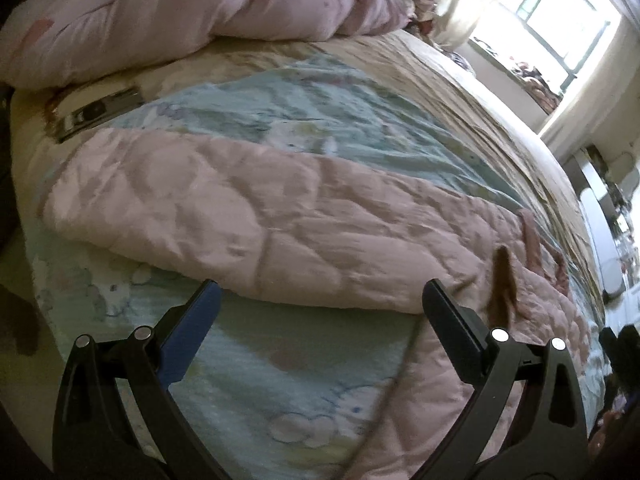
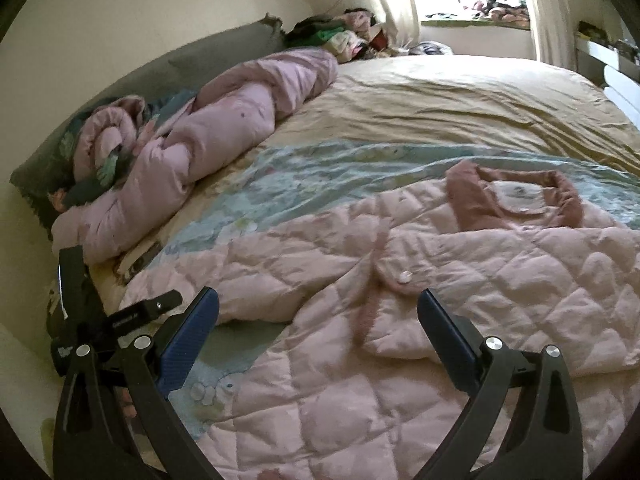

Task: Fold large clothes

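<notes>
A pale pink quilted jacket (image 2: 460, 280) lies spread on the bed, front up, with a darker pink collar (image 2: 472, 196) at the far side and a snap button (image 2: 404, 276) on the front flap. Its sleeve (image 1: 224, 216) stretches out to the left. My left gripper (image 1: 320, 300) is open just short of the sleeve's near edge, holding nothing. My right gripper (image 2: 318, 308) is open above the jacket's front, holding nothing. The left gripper also shows at the left edge of the right wrist view (image 2: 80, 300).
The jacket rests on a light blue printed sheet (image 1: 312, 120) over a tan bedspread (image 2: 460, 100). A rolled pink duvet (image 2: 192, 140) lies along the wall side. A flat dark device (image 1: 96, 112) sits beside it. A bright window (image 1: 560, 12) and clothes pile (image 2: 344, 36) are beyond.
</notes>
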The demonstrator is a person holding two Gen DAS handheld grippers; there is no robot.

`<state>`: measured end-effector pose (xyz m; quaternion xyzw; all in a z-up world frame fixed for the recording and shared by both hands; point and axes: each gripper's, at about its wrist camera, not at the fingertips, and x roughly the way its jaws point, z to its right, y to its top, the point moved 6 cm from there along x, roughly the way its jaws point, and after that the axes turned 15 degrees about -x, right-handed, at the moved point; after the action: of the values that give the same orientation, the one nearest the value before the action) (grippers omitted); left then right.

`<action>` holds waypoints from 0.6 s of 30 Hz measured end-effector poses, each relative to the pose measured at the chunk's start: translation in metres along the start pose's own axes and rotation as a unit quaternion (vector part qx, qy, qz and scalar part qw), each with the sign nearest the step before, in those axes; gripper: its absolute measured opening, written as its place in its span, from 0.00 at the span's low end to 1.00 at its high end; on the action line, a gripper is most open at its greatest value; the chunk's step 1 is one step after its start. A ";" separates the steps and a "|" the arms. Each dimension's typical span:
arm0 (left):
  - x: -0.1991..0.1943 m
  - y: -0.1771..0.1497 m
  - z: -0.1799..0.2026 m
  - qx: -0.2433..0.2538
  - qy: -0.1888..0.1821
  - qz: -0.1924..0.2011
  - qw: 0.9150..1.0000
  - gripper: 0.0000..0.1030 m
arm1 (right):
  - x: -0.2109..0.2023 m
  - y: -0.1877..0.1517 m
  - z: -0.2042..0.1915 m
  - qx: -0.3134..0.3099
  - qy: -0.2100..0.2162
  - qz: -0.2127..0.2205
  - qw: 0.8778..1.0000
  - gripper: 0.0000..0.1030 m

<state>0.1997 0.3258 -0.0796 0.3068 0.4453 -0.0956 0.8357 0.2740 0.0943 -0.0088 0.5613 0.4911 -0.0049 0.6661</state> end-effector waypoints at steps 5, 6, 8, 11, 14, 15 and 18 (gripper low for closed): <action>0.008 0.008 -0.029 -0.030 0.013 0.001 0.999 0.92 | 0.016 -0.007 -0.018 -0.010 0.016 -0.016 1.000 0.96; 0.010 0.009 -0.033 -0.035 0.015 0.001 0.999 0.92 | 0.019 -0.009 -0.021 -0.011 0.019 -0.019 1.000 0.96; 0.013 0.013 -0.046 -0.052 0.021 0.002 0.998 0.92 | 0.024 -0.014 -0.023 -0.013 0.021 -0.026 0.999 0.96; 0.018 0.018 -0.064 -0.080 0.022 0.003 0.997 0.92 | 0.028 -0.021 -0.023 -0.010 0.019 -0.034 0.999 0.96; 0.025 0.022 -0.081 -0.105 0.028 0.004 0.994 0.92 | 0.030 -0.032 -0.015 0.005 0.016 -0.042 0.999 0.96; 0.028 0.024 -0.089 -0.117 0.029 0.003 0.993 0.92 | 0.030 -0.035 -0.011 0.009 0.015 -0.045 0.999 0.96; 0.037 0.030 -0.107 -0.148 0.026 0.000 0.989 0.92 | 0.028 -0.041 -0.001 0.021 0.010 -0.049 0.999 0.96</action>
<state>0.1611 0.4174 -0.1411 0.1819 0.4763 -0.0210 0.8600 0.2653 0.0952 -0.0580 0.5505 0.5246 -0.0425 0.6480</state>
